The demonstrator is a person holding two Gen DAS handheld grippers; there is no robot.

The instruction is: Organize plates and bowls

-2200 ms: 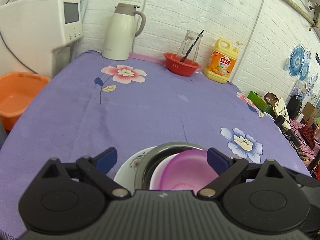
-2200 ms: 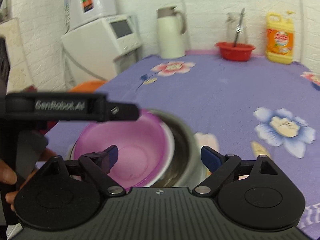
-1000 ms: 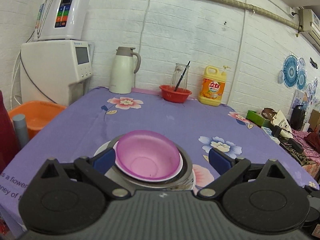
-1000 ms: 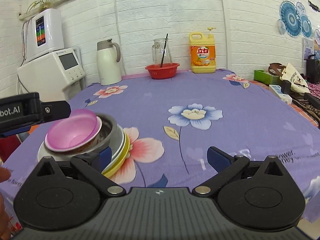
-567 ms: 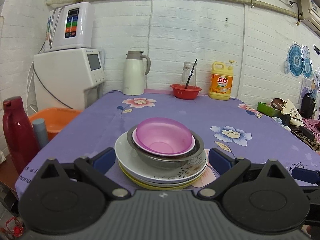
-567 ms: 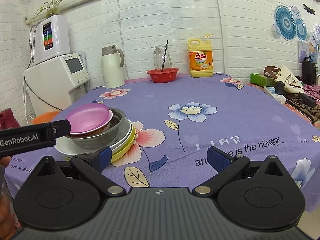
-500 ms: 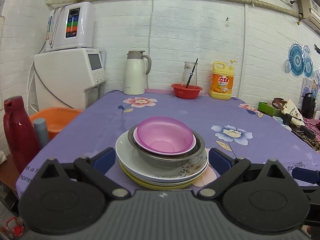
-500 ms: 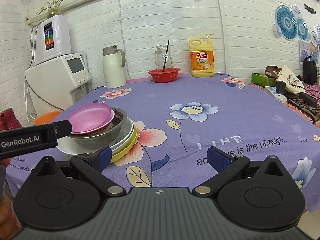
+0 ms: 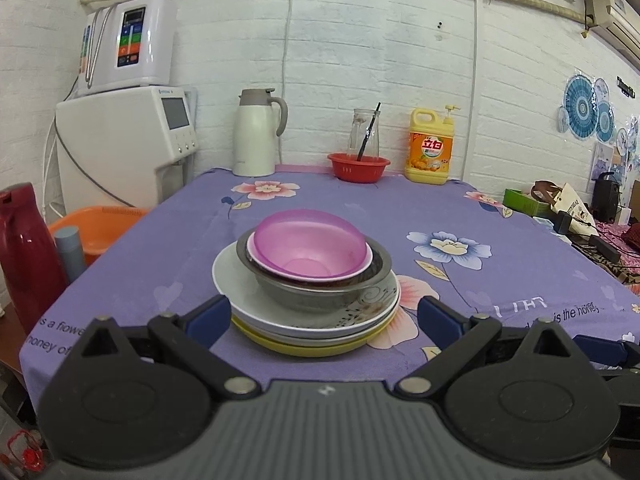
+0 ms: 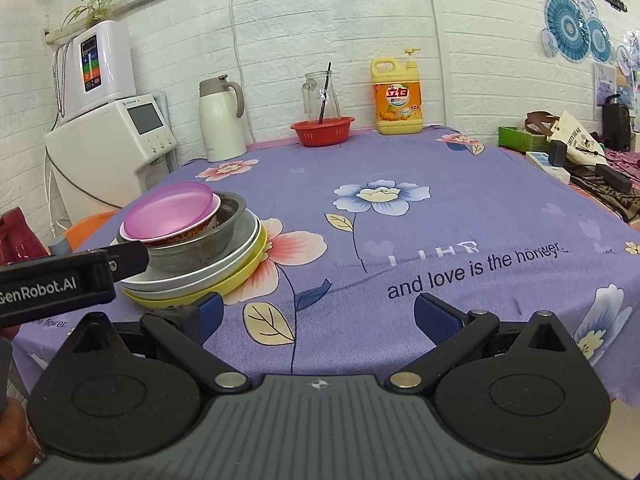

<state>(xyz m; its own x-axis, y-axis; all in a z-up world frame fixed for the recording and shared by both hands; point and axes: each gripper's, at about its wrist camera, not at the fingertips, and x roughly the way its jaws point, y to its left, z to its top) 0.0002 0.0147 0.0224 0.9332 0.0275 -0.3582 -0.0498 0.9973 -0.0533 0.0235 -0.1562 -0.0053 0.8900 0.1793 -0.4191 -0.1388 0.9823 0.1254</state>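
Purple tablecloth bears three stacked plates, three nested bowls.

Open purple tablecloth right of the dish stack; far-edge clutter along wall.

Translucent glossy pink plastic bowl nested in a brushed metal bowl; beneath, glazed white plates over a matt yellow plate. Printed purple cloth covers the tabletop. Lower frame: ribbed matt black plastic left claw.
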